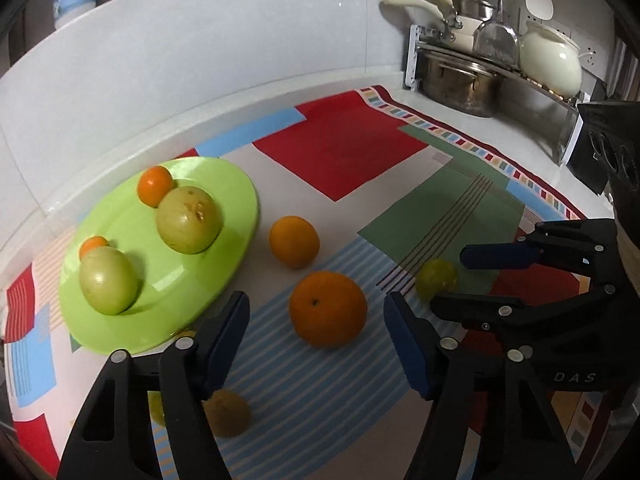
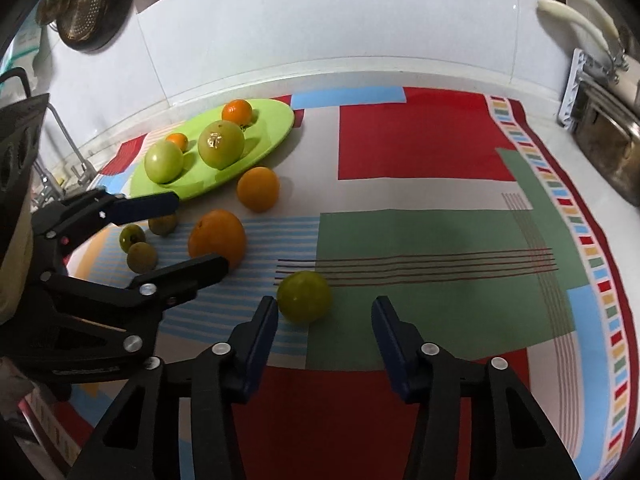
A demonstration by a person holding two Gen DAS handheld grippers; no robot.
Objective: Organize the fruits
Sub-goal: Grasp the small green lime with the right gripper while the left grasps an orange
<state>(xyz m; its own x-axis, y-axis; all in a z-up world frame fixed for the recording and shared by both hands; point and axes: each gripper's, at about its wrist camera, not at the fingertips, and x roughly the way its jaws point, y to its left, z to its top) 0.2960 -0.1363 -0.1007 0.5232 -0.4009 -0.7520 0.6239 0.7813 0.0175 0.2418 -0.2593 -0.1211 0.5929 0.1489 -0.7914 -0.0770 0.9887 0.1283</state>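
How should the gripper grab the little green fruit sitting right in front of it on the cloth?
Grip the small green fruit across its round middle, coming from the near side, where the open right gripper already faces it. It lies alone on the cloth, nearer the left finger, so shifting left to centre it first should help; being round, it may roll.

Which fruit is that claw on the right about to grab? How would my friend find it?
Find the colourful cloth, then its dark green patch with thin red lines. The small green fruit sits alone there, in front of the open right claw, away from the oranges by the green plate.
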